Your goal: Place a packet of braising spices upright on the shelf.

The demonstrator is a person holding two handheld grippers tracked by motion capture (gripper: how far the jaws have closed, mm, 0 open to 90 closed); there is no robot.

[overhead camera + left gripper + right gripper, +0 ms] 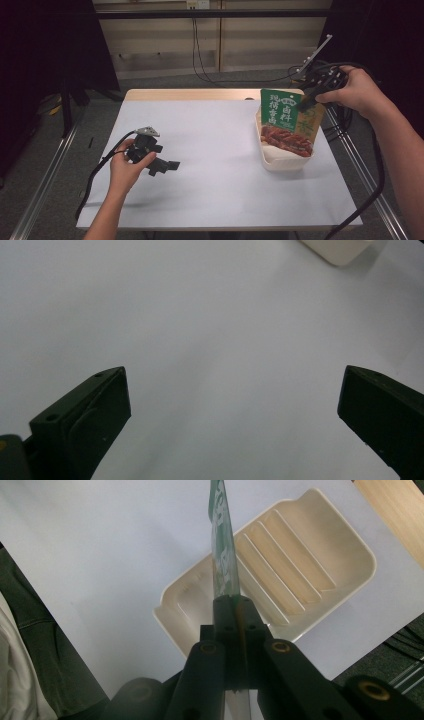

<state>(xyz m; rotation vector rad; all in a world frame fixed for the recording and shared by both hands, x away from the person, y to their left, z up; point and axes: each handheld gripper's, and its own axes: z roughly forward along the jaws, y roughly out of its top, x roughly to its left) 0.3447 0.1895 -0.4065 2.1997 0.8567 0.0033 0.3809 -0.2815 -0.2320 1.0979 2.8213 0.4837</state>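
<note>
At the right end of the table, a green snack packet [287, 122] hangs upright over a cream tray [280, 162], pinched by its top right corner in the right gripper [306, 102]. From that gripper's own view the packet [222, 545] shows edge-on, a thin strip running straight out from jaws clamped tight on its rim, with the ribbed tray [300, 555] directly beneath. Holding it by a corner lets the packet dangle flat and plumb, so its lower edge looks lined up with the tray, either going in or coming out; whether the bottom touches the tray I cannot tell. Well apart on the left, the left gripper [167, 166] rests low on the white table cover [215, 150], jaws spread wide with nothing between them, likely parked out of the way while the right hand [357, 92] works.
</note>
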